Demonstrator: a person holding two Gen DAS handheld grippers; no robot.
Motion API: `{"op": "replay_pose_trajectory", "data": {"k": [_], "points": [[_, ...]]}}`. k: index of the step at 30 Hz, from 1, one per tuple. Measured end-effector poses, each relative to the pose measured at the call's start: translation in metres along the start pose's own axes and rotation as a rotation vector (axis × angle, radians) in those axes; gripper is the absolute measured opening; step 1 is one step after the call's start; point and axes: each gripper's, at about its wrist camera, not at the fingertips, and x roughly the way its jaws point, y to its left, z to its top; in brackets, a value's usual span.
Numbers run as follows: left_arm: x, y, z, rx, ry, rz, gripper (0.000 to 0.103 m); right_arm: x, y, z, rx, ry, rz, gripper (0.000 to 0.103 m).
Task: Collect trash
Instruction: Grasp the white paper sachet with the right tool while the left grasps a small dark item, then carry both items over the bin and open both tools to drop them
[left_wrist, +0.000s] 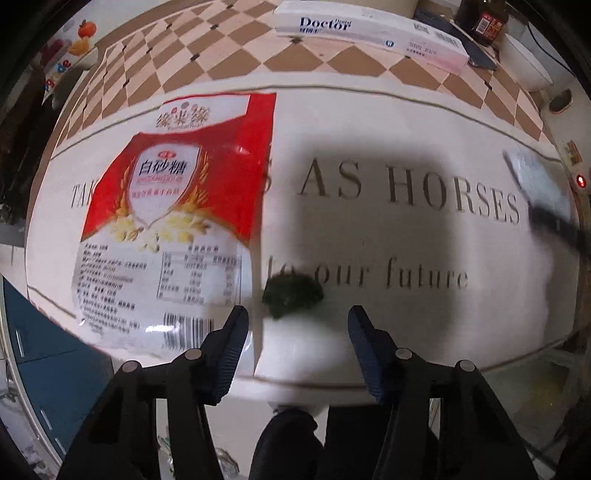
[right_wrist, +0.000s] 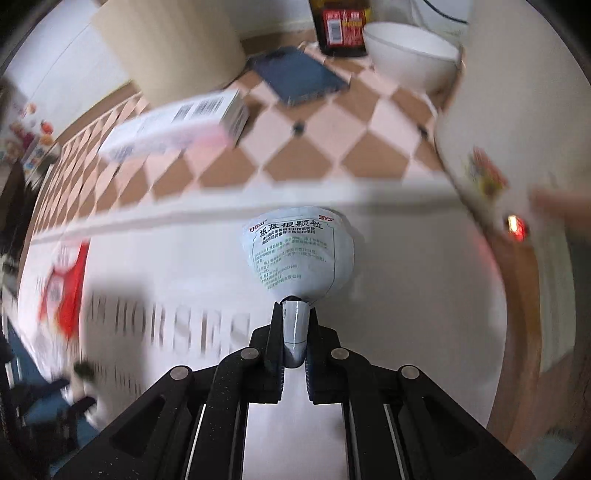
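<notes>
While the left gripper (left_wrist: 297, 328) hangs with jaws spread over the white lettered mat (left_wrist: 406, 240), a dark green scrap (left_wrist: 293, 291) lies just ahead between its fingers, beside the red sugar bag (left_wrist: 173, 206). Right gripper (right_wrist: 295, 328) pinches the pale blue sachet (right_wrist: 299, 254), lifted above the mat.
</notes>
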Motion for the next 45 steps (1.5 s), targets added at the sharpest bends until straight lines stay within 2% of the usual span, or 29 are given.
{"op": "replay_pose_trajectory", "data": {"k": [2,4,5,6,10,15,21,24,31,35,38,40,45], "points": [[0.001,-0.002,0.004,0.003,-0.027,0.012,0.029,-0.001,0.003,-0.014,-0.014,0.010,-0.005,0.008],[0.004,-0.004,0.006,0.004,-0.030,0.009,0.025,-0.002,0.003,-0.022,-0.018,0.014,-0.007,0.008],[0.003,-0.005,0.005,0.007,-0.046,0.016,0.024,-0.004,0.003,-0.026,-0.019,0.013,-0.009,0.008],[0.004,-0.004,0.004,0.000,-0.022,0.020,0.023,-0.006,0.003,-0.028,-0.018,0.010,-0.009,0.008],[-0.006,-0.009,-0.003,0.014,-0.054,0.027,0.023,-0.023,0.001,-0.039,-0.018,-0.015,-0.013,0.008],[-0.038,-0.024,-0.011,0.040,-0.133,0.020,0.022,-0.043,-0.005,-0.043,-0.001,-0.060,-0.008,0.008],[-0.090,-0.016,-0.038,0.059,-0.248,-0.022,0.022,-0.082,0.007,-0.058,0.013,-0.120,0.028,0.008],[-0.104,-0.002,-0.045,0.071,-0.301,-0.044,0.022,-0.108,0.021,-0.074,0.012,-0.157,0.045,0.008],[-0.127,0.032,-0.104,0.105,-0.380,-0.087,0.022,-0.151,0.067,-0.145,0.038,-0.227,0.061,0.008],[-0.120,0.055,-0.148,0.113,-0.359,-0.115,0.022,-0.156,0.095,-0.208,0.071,-0.220,0.035,0.008],[-0.096,0.072,-0.179,0.116,-0.305,-0.123,0.022,-0.143,0.111,-0.253,0.094,-0.178,0.023,0.008],[-0.076,0.079,-0.193,0.106,-0.258,-0.127,0.022,-0.128,0.118,-0.279,0.110,-0.141,0.023,0.008],[0.005,0.097,-0.223,0.067,-0.105,-0.094,0.022,-0.055,0.131,-0.338,0.153,0.006,0.053,0.008]]}}
